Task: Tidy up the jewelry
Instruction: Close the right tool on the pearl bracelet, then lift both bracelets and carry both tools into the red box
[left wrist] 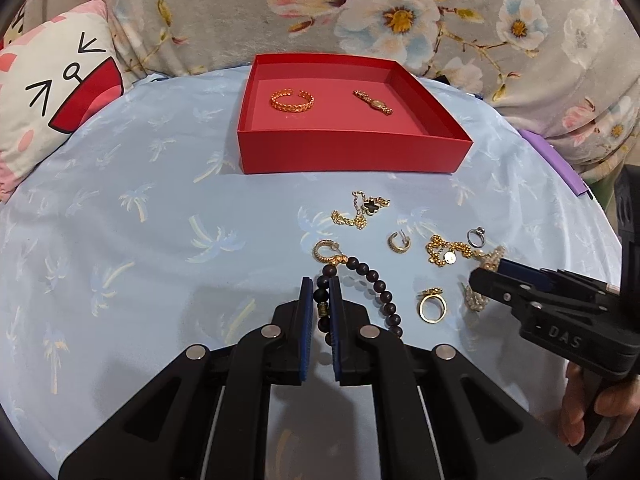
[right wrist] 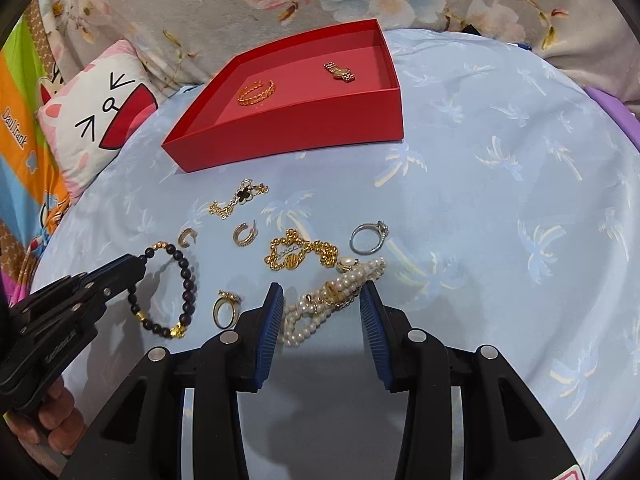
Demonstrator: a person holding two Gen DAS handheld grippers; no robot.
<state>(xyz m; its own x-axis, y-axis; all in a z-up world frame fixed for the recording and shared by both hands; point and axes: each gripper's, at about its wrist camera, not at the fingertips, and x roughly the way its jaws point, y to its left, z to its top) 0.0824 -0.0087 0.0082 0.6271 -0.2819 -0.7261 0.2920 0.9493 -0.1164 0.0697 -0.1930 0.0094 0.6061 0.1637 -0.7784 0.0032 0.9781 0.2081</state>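
Observation:
An open red box [left wrist: 352, 148] [right wrist: 288, 132] at the back holds a gold cuff bracelet [left wrist: 292, 99] [right wrist: 256, 91] and a small gold watch [left wrist: 373, 101] [right wrist: 340, 71]. My left gripper [left wrist: 321, 294] [right wrist: 136, 268] is shut on a dark bead bracelet [left wrist: 380, 292] [right wrist: 186, 280] lying on the cloth. My right gripper [right wrist: 322, 298] [left wrist: 486, 270] is open, its fingers on either side of a pearl bracelet [right wrist: 332, 296]. Loose on the cloth are a clover chain [left wrist: 362, 210], gold hoop earrings [left wrist: 399, 241], a gold bead chain [left wrist: 444, 254], a silver ring [left wrist: 477, 237] and a gold ring [left wrist: 431, 306].
The jewelry lies on a light blue palm-print cloth [left wrist: 140, 240] over a round surface. A cartoon cushion [left wrist: 48, 92] lies at the back left. Floral fabric [left wrist: 360, 8] runs behind the box. A purple edge [left wrist: 560, 164] shows at the right.

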